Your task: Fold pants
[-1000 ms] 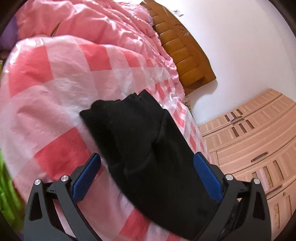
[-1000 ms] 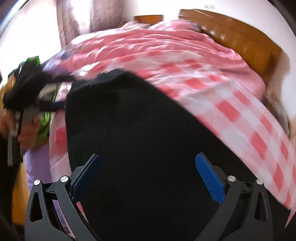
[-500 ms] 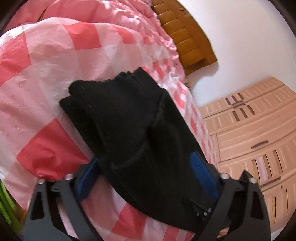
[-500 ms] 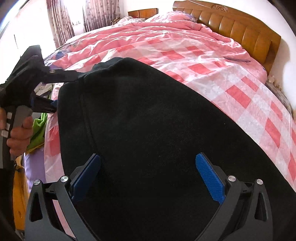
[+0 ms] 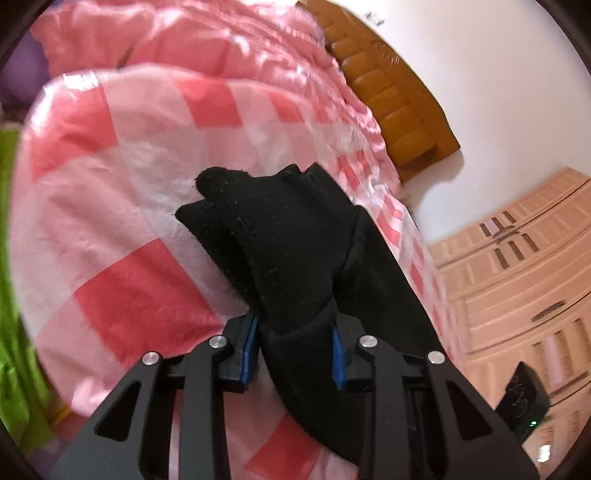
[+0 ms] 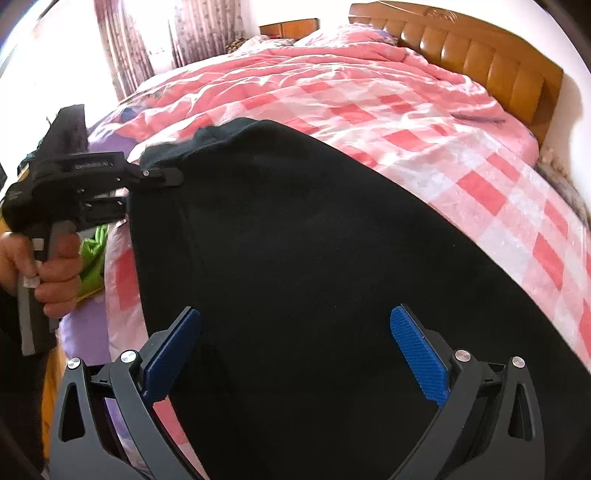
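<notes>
Left gripper (image 5: 294, 345) clamped on our black pants (image 5: 295, 236) bunched over the checked bed (image 5: 140, 177), right gripper (image 6: 295, 349) spread wide above them, only our right view showing the hand (image 6: 51, 266), only the left the wardrobe (image 5: 524, 288).

A wide bed (image 6: 369, 96) fills the room, spread with a pink-and-white checked sheet (image 6: 491, 192) and a rumpled pink quilt (image 6: 314, 62) bunched toward the head. Behind it stands a padded, tan-brown headboard (image 6: 480, 62) against a plain white wall (image 5: 498, 92). Patterned curtains (image 6: 147, 44) hang at the far side, daylight glaring bright beside them. A small wooden cabinet (image 6: 290, 30) sits by the bed's far corner. Over on the other side, a pale wooden wardrobe (image 5: 524, 288) with panelled doors rises.
</notes>
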Demonstrator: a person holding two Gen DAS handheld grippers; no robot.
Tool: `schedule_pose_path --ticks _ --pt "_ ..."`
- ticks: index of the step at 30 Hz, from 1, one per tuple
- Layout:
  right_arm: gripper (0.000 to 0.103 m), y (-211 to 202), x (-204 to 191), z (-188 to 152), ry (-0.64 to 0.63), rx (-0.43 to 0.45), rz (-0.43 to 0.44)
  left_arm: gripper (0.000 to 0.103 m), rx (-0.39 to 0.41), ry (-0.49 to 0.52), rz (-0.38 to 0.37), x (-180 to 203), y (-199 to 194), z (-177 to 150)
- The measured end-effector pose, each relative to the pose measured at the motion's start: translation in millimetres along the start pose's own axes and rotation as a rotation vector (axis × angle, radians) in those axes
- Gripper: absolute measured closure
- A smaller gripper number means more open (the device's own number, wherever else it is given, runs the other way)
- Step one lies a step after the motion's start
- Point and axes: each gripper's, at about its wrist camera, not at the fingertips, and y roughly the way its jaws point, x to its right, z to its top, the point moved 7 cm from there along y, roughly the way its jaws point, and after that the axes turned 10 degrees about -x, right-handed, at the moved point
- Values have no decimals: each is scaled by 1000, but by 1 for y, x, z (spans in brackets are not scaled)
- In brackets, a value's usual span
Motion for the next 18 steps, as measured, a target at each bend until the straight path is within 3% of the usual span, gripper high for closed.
schedule_pose_path --ticks 5,10,13,16,18 --pt "4 7 0 -2 -3 -12 -12 74 88 17 67 10 -12 -9" --pt "5 6 1 -2 1 -11 5 74 230 195 160 73 -45 -17" --pt "5 -31 11 -8 31 82 47 73 281 389 202 129 -56 -35" --pt "5 -84 57 -34 114 154 -100 74 310 627 227 191 -52 -73" --pt "4 -126 106 -62 245 222 -163 75 313 763 224 227 -41 -106"
